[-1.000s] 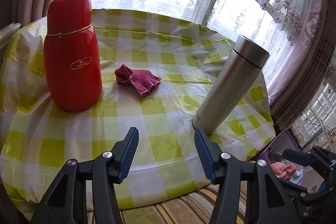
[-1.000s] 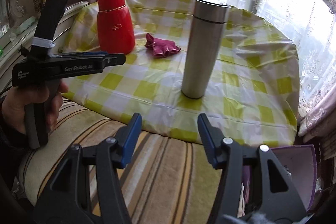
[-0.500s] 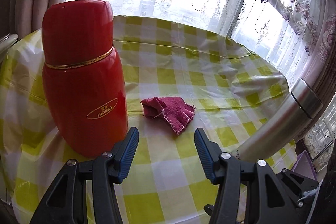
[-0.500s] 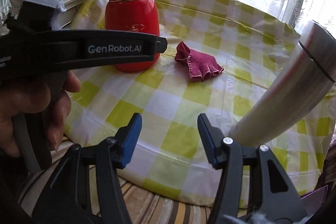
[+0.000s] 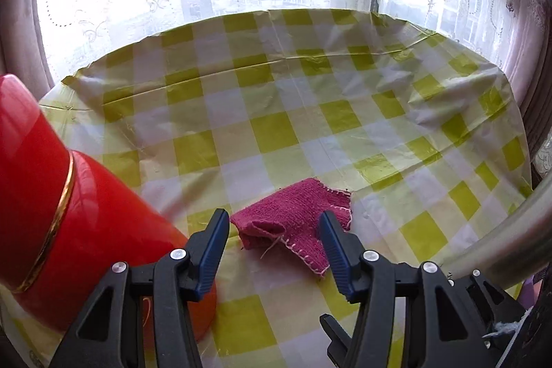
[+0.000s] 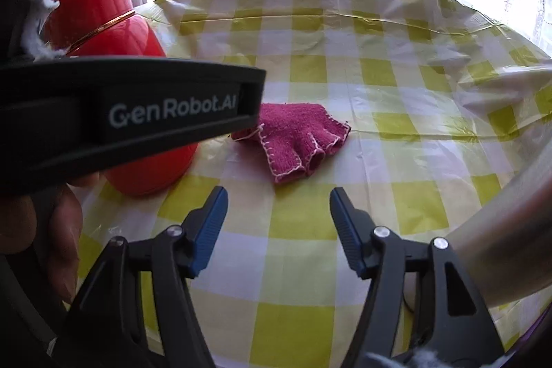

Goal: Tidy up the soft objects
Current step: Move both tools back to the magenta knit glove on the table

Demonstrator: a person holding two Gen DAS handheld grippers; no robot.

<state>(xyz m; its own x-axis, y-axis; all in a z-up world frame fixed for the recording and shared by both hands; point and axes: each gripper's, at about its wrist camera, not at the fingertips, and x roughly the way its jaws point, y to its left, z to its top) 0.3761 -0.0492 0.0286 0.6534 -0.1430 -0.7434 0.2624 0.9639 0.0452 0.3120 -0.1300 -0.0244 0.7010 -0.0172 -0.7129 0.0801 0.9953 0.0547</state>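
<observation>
Checked tablecloth (image 5: 276, 133) | left tongs (image 5: 274, 240) apart, empty, flanking glove (image 5: 293, 223) | right tongs (image 6: 278, 219) opening, empty

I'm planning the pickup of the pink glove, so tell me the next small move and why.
Probably ease the left gripper forward and down onto the pink glove, then close. Its jaws are open with the glove's near, folded end just beyond the tips, lying flat on the checked tablecloth. The right gripper, jaws opening and empty, is farther from the glove. Keep clear of the red flask close on the left.

A red flask (image 5: 79, 230) crowded the left and a steel flask (image 6: 510, 244) the right; the counter (image 5: 310, 99) between and beyond lay open.
</observation>
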